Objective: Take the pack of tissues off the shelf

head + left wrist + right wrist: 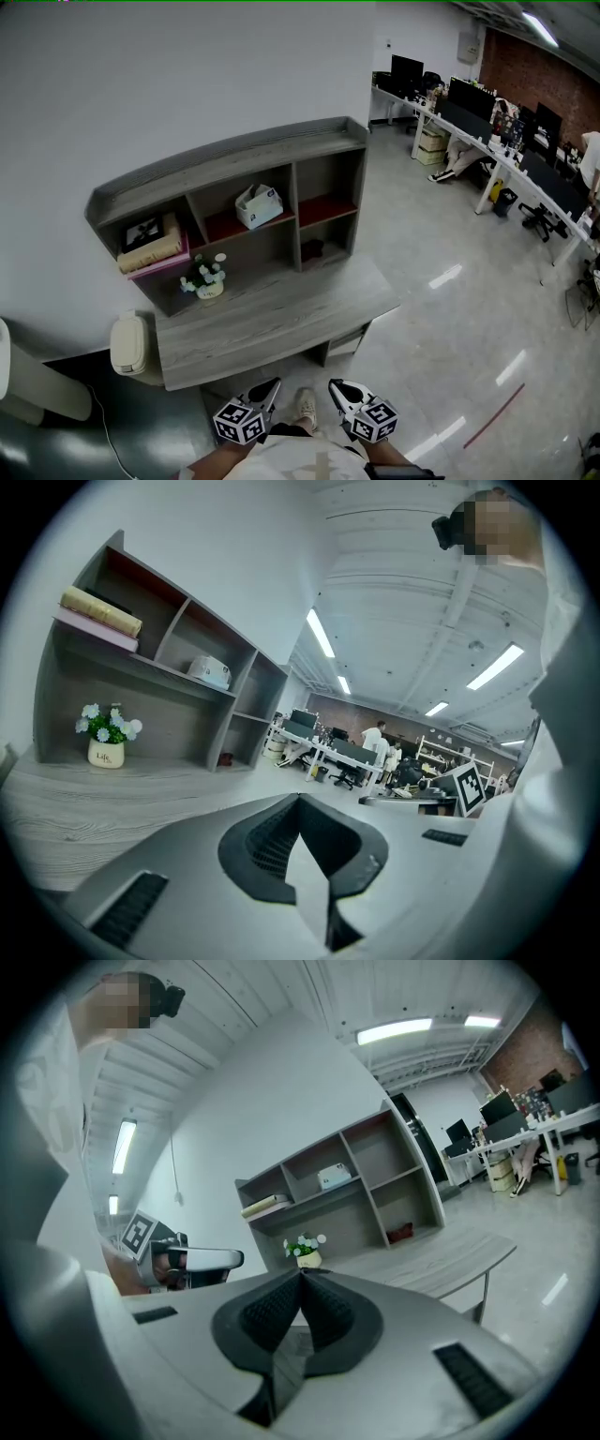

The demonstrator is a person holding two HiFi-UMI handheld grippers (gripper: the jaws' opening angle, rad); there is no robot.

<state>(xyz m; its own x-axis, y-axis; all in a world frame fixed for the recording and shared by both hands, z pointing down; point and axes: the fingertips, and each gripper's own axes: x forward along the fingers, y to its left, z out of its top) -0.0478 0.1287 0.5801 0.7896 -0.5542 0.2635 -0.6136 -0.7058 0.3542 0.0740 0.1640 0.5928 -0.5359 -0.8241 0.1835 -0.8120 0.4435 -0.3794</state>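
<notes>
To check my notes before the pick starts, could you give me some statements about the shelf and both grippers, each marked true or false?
1. The tissues lie in the shelf's upper middle compartment. True.
2. The left gripper holds the tissues. False: its jaws are shut on nothing, away from the shelf.
3. The flower pot stands on the desk, under the books. True.
4. The right gripper is open. False: it is shut and empty.
5. The books lie in the upper right compartment. False: they lie in the upper left one.
</notes>
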